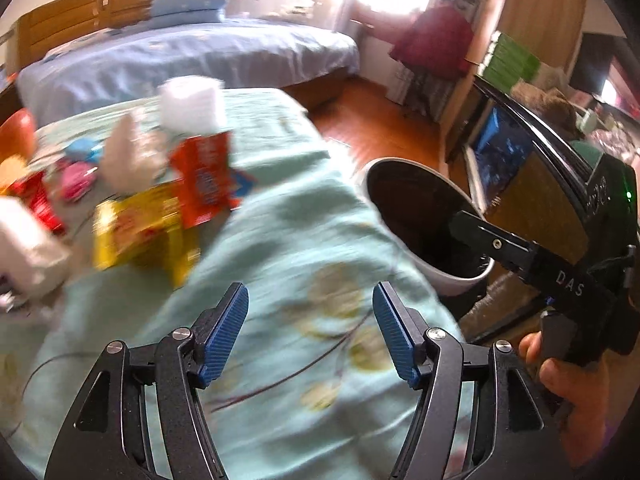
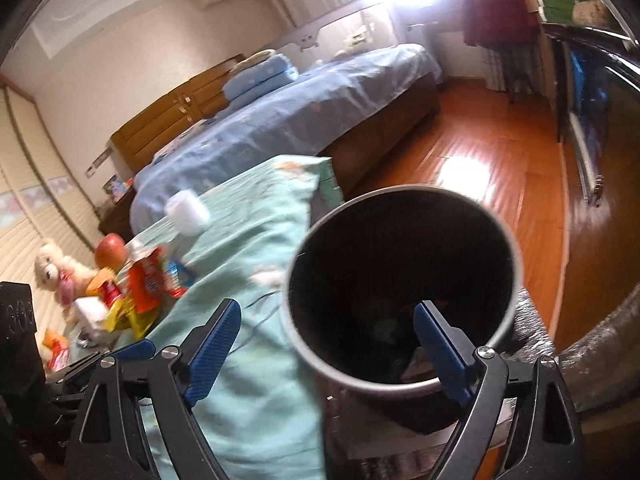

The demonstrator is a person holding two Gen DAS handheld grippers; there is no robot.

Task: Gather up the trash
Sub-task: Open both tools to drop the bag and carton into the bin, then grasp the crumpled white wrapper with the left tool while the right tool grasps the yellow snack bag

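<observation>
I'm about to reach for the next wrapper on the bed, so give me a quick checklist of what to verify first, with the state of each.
1. Left gripper free: ok, fingers spread apart, nothing between them.
2. Right gripper free: ok, open; one finger hangs over the trash bin's mouth.
3. Trash bin in reach and uncovered: ok, it stands beside the green bedspread, mouth open.
4. Trash left to collect: ok, orange wrapper and yellow wrapper lie in the pile.
5. Wrappers apart from one another: not ok, they overlap.
6. Room in the bin: cannot tell, its inside is dark.
</observation>
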